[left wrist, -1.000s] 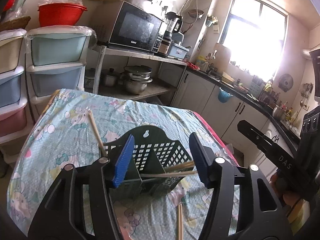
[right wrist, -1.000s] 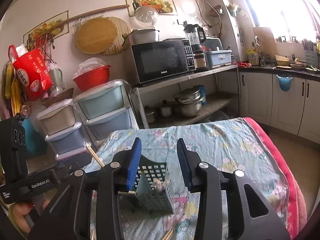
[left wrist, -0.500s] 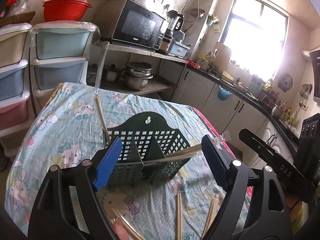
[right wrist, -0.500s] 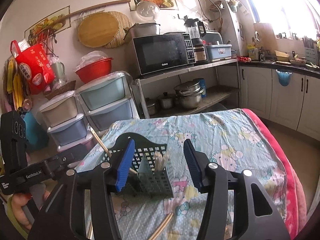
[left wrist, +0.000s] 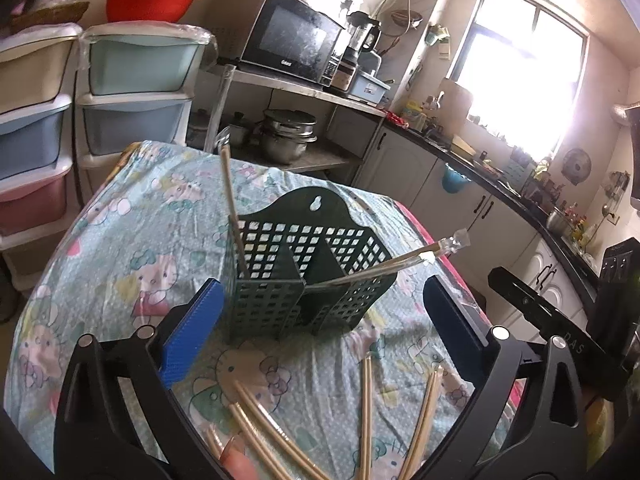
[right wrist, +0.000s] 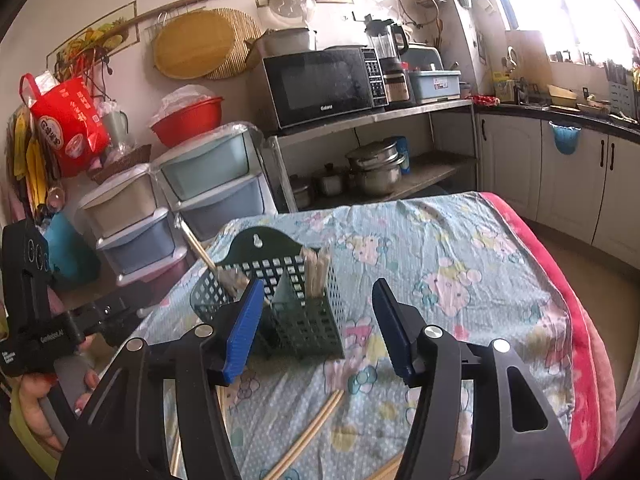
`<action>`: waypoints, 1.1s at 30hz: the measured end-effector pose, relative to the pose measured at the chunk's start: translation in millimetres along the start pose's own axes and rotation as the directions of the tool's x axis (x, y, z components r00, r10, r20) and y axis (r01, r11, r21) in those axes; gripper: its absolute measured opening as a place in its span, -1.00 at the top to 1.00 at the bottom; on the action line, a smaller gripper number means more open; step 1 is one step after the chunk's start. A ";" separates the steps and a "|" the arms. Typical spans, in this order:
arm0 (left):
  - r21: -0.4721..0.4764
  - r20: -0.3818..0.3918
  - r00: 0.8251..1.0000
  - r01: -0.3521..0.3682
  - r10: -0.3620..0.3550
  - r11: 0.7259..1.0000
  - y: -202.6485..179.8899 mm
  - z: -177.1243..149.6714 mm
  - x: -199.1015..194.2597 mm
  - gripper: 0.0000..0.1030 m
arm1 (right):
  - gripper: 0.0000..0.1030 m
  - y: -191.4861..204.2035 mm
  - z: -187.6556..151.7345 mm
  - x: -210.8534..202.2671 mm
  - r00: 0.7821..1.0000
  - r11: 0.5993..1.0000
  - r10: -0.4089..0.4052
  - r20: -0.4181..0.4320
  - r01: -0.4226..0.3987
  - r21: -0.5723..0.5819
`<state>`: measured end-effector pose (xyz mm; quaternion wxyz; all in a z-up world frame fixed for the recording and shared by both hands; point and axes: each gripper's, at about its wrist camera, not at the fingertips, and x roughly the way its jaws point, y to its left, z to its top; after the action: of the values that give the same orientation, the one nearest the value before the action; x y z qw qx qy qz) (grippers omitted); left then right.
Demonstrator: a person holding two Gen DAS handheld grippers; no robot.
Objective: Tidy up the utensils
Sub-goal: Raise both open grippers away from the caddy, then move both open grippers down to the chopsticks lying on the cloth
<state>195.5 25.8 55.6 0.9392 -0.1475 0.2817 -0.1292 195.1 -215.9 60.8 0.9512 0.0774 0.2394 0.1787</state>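
Hovering both grippers, left gripper [left wrist: 320,316] and right gripper [right wrist: 318,322], fingers apart and empty, I judge I'm between picks. Loose pale wooden chopsticks [left wrist: 366,408] lie nearest on the floral-clothed bench [left wrist: 120,248]; next I must clamp one. Beyond stands the dark green perforated plastic holder [left wrist: 304,272], some sticks inside. Farther off: black microwave [right wrist: 320,84], pastel drawers.

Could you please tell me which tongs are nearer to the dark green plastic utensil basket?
Right, narrowly. The right tongs have a finger overlapping the dark green plastic utensil basket; the left tongs stand open, slightly back.
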 end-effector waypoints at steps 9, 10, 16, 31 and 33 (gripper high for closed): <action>-0.026 -0.042 0.998 -0.036 0.035 0.999 16.6 -17.7 -1.0 -0.79 | -0.06 1.4 -17.7 -0.9 0.999 1.000 0.002 -0.041 -0.003 -0.011; -0.029 -0.046 0.998 -0.039 0.038 0.999 18.3 -20.0 -1.0 -0.79 | -0.06 2.1 -20.0 -1.2 0.999 1.000 0.002 -0.046 -0.003 -0.014; -0.045 -0.072 0.996 -0.054 0.051 0.997 26.0 -32.7 -1.3 -0.79 | -0.06 5.9 -32.0 -2.6 0.997 1.000 0.007 -0.071 -0.009 -0.022; -0.044 -0.140 0.987 -0.085 0.078 0.995 32.6 -65.3 -1.0 -0.79 | -0.06 12.5 -60.7 1.4 0.988 0.999 0.019 -0.150 -0.022 -0.022; -0.047 -0.149 0.986 -0.085 0.077 0.995 34.1 -69.1 -1.0 -0.79 | -0.06 12.7 -62.9 2.5 0.987 0.999 0.021 -0.159 -0.025 -0.022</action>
<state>160.9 43.4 -11.0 0.9161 -0.1511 0.3593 -0.0937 162.9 -199.4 7.8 0.9278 0.0544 0.3115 0.1980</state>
